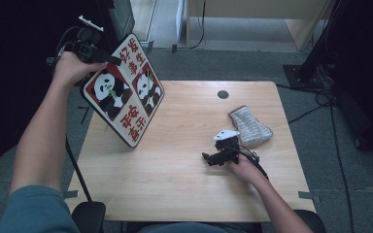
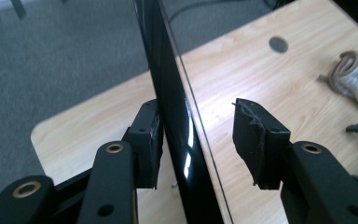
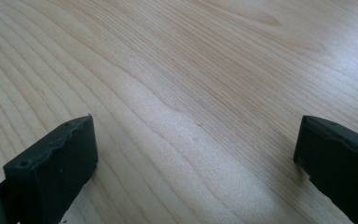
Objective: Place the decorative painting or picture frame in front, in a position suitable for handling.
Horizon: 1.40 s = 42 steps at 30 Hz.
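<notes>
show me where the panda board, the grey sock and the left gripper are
panda board [image 1: 123,90], high view, on its printed face.
grey sock [image 1: 250,127], high view, on its knitted middle.
left gripper [image 2: 196,142], left gripper view, midway between its fingertips.

We note a teal short sleeve [image 1: 36,208] on the person's left arm. The left gripper [image 2: 196,140] has matte black jaws with ridged pads and brass-ringed screw holes [image 2: 26,189]. The right gripper [image 1: 221,154] is black, topped by a pale three-cornered plate [image 1: 226,134]; black cable [image 1: 255,160] trails from it.
</notes>
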Each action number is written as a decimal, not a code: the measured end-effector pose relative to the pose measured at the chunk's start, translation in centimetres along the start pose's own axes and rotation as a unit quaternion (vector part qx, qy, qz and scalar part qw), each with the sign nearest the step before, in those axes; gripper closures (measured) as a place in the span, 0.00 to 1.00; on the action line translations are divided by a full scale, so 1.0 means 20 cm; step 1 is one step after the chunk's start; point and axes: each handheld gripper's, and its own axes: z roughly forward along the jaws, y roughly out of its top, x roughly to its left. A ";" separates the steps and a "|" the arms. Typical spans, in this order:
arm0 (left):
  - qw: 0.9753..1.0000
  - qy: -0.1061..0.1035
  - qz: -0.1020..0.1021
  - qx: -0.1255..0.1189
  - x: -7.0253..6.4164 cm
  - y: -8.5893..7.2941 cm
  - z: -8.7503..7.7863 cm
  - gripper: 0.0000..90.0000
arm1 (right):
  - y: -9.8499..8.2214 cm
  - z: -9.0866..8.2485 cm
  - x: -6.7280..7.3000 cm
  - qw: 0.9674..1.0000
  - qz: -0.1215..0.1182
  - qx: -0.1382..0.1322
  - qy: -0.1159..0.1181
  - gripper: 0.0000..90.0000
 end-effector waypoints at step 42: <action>0.993 -0.019 -0.066 0.093 -0.06 0.09 0.03 0.90 | 0.00 0.00 -0.01 1.000 -0.004 0.002 0.005 0.00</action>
